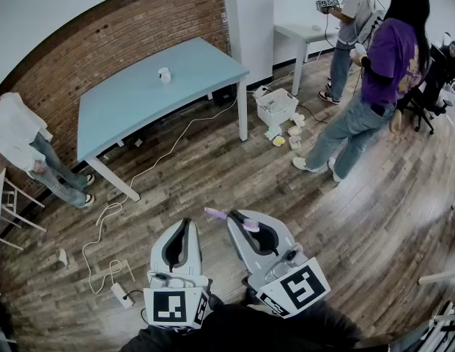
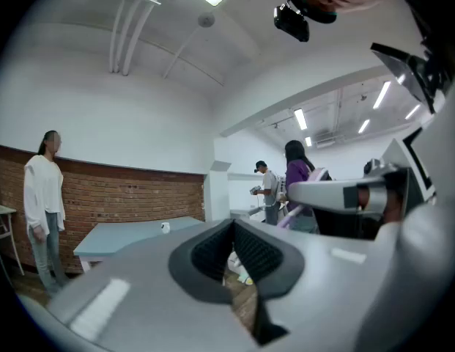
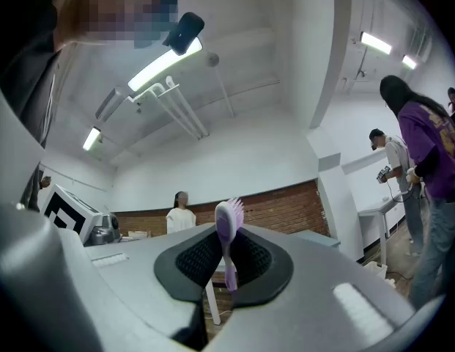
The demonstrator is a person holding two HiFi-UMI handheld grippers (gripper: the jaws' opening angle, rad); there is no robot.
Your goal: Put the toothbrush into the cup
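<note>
Smooth plastic toothbrush [image 3: 228, 229], matt wood-plank floor [image 1: 212, 174]

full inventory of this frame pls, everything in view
toothbrush: 1, purple, clamped in the right tongs
cup: 1, white, on the blue table
blue table: 1, light blue, by the brick wall
white table: 1, white, back right
bin: 1, white, floor between the tables
power strip: 1, white, floor lower left
people: 3 standing, one in white left, purple and grey back right
left tongs: 1, grey, empty
right tongs: 1, grey, holding toothbrush
</note>
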